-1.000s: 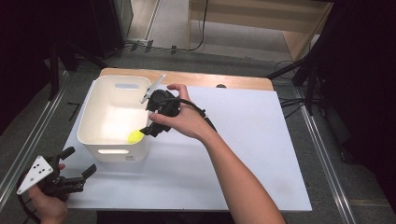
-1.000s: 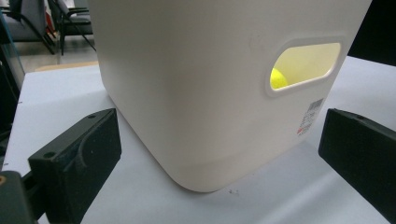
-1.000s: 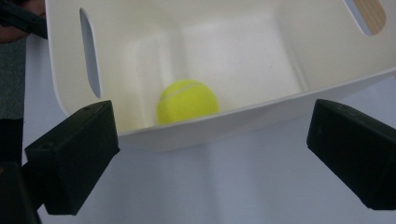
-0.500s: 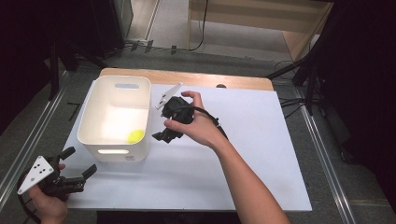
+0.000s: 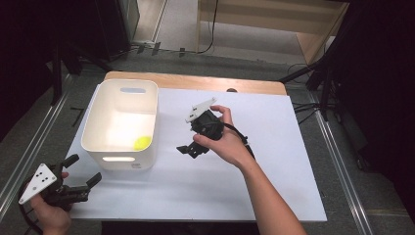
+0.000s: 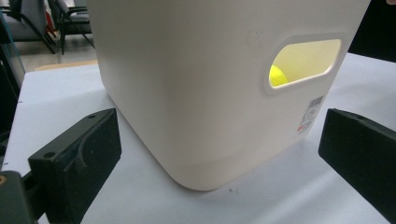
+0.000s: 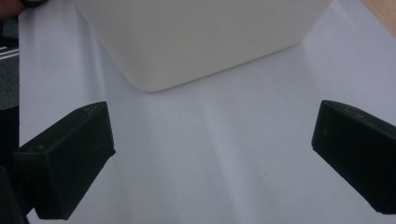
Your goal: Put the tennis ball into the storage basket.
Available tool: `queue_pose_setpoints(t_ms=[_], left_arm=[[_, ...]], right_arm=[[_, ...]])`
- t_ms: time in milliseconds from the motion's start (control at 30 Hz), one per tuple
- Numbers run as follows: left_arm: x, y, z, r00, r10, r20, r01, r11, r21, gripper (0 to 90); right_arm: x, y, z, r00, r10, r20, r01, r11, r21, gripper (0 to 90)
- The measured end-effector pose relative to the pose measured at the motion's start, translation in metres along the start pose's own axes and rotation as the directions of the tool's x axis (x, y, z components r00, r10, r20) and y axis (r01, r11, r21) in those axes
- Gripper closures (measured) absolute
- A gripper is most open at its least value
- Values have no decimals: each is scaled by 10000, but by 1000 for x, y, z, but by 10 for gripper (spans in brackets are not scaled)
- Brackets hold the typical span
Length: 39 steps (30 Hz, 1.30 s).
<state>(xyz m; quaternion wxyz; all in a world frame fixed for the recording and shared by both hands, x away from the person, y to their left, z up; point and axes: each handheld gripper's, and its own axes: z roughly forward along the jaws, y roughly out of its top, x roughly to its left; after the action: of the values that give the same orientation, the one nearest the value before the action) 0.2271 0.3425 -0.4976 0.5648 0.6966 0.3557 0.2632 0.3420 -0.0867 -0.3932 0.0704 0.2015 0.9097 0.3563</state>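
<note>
A white plastic bin [image 5: 122, 122] stands on the left of the white table top, with a yellow ball [image 5: 142, 143] lying at its near right corner inside. The ball [image 6: 277, 76] glows through the handle slot of the bin [image 6: 201, 88] in the left gripper view. My right gripper [image 5: 192, 148] hovers open just right of the bin, jaws wide and empty, pointing down at the table beside the bin [image 7: 196, 37]. My left gripper [image 5: 82, 174] rests open at the table's front left corner, facing the bin's near wall.
The white table top [image 5: 274, 166] stretches out to the right of the bin, with a wooden strip [image 5: 195, 82] along its far edge. Metal rails run down both sides. A cable trails from the right gripper over the person's wrist.
My right gripper has drawn back out of the bin and moved right and toward the front, jaws empty. The ball stays in the bin. The left gripper has not moved.
</note>
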Motion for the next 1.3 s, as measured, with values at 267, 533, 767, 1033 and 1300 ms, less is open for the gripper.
queue_pose_setpoints(t_ms=[267, 533, 767, 1033, 1300], left_arm=[[0, 0, 0, 10000, 13, -33, -12, 10000, 22, 0], [0, 0, 0, 10000, -3, -27, 3, 10000, 26, 0], [0, 0, 0, 10000, 0, -54, 1, 10000, 39, 0], [0, 0, 0, 10000, 9, -41, -9, 10000, 48, 0], [0, 0, 0, 10000, -16, -58, 17, 10000, 59, 0]], right_arm=[[-2, -29, -13, 9980, 427, 468, -408, 9983, -416, 0], [-2, -57, -22, 9938, 912, 635, -854, 9924, -882, 0], [-3, -84, -29, 9875, 1348, 820, -1240, 9844, -1252, 0], [-5, -115, -38, 9771, 1886, 989, -1708, 9714, -1649, 0], [-5, -147, -47, 9615, 2448, 1248, -2166, 9547, -2041, 0]])
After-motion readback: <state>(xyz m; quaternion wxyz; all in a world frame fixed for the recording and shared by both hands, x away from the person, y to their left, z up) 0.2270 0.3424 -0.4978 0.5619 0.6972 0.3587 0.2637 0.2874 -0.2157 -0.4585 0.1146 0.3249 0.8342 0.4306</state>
